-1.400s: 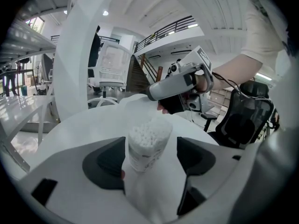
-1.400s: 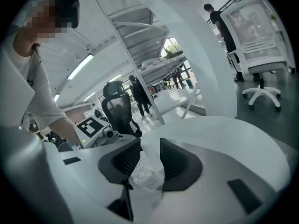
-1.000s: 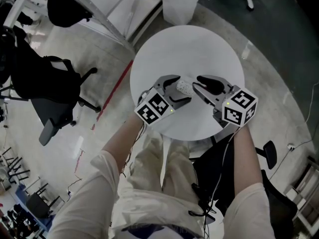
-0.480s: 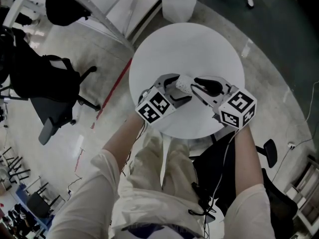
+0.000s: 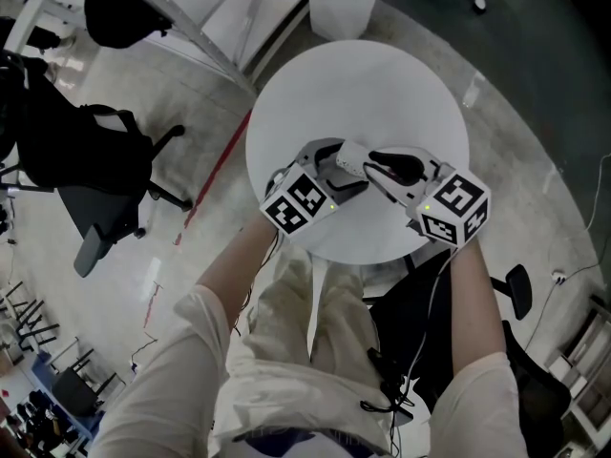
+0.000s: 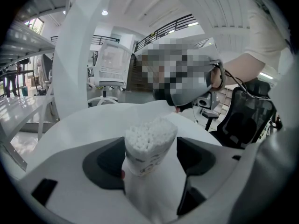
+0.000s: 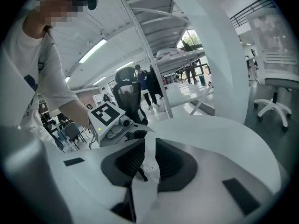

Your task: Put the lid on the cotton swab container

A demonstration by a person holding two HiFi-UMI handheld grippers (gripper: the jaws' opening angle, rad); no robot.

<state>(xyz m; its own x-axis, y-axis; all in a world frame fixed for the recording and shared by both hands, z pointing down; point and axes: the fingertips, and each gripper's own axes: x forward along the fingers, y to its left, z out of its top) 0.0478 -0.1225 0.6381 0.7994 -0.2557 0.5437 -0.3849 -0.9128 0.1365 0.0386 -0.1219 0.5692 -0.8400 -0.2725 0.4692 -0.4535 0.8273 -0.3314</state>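
Cotton swab container [image 6: 148, 148] sits in the lower middle of the left gripper view. Its long axis runs out along the jaws, and its open end, packed with white swab tips, points away from the camera and slightly toward the upper right. The left gripper [image 6: 152, 149] has both dark pads pressed against the container's sides.

In the head view the container [image 5: 350, 156] lies roughly across the frame at centre, over the white round table [image 5: 363, 84]. It is between the left gripper [image 5: 342, 168] and the right gripper [image 5: 377, 168], with its open end toward the right one.

In the right gripper view the right gripper [image 7: 148, 158] is closing its jaws. They stand narrow on a thin pale lid [image 7: 150, 146], seen edge-on and upright between the ribbed pads.
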